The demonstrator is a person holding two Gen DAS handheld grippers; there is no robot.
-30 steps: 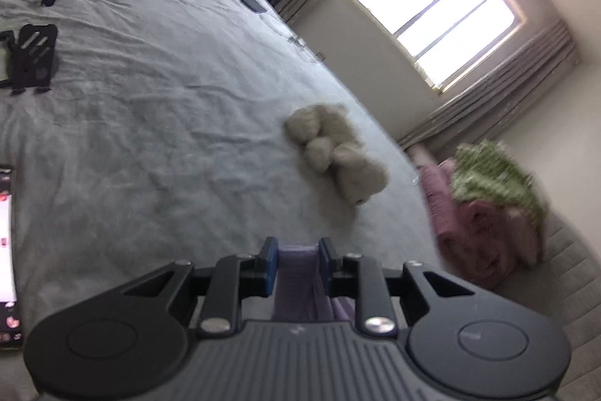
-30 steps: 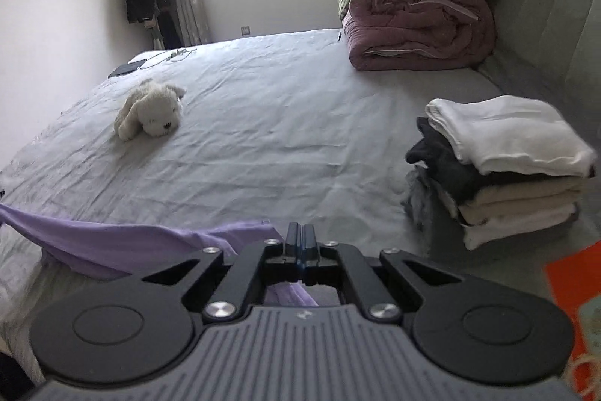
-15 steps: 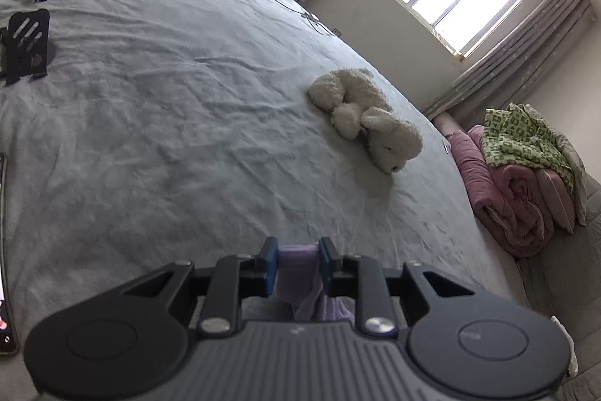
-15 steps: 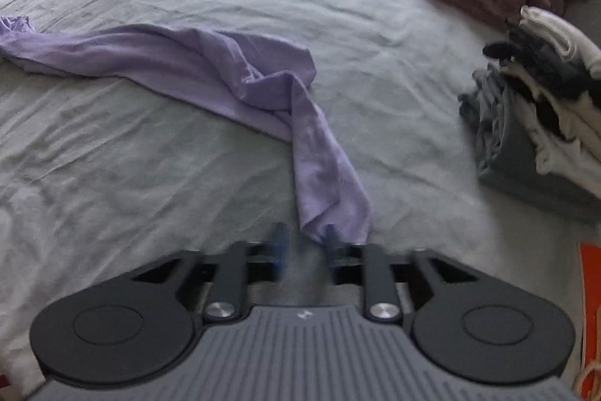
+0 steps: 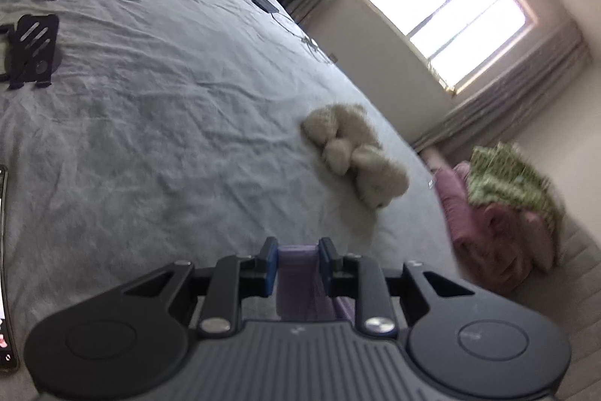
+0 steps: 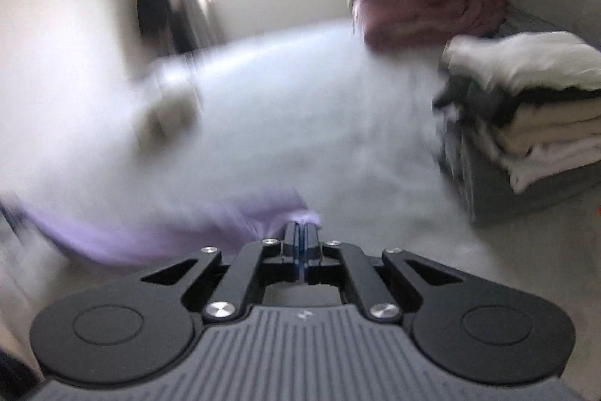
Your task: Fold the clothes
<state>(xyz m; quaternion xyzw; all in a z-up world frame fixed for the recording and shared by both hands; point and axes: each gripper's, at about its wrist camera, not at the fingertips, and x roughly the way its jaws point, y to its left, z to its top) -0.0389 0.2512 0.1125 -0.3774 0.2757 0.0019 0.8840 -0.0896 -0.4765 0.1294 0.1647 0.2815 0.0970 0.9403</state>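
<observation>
One lilac garment (image 6: 157,232) spans the near side of the grey bed (image 5: 157,123). The left gripper (image 5: 298,264) pinches a bunched fold of it between its blue pads. The right gripper (image 6: 300,239) has just snapped together after a brief spread; its fingers are pressed tight with a tuft of the lilac cloth at their tips, though blur makes the bite hard to confirm. One cream plush dog (image 5: 357,156) lies far right on the bed. One stack of folded clothes (image 6: 526,115), five or so layers, sits at the right. One rolled pink quilt (image 5: 499,250) carries a green patterned blanket (image 5: 514,175). A black stand (image 5: 32,51) lies far left; a phone (image 5: 3,269) is cut off by the left edge.
</observation>
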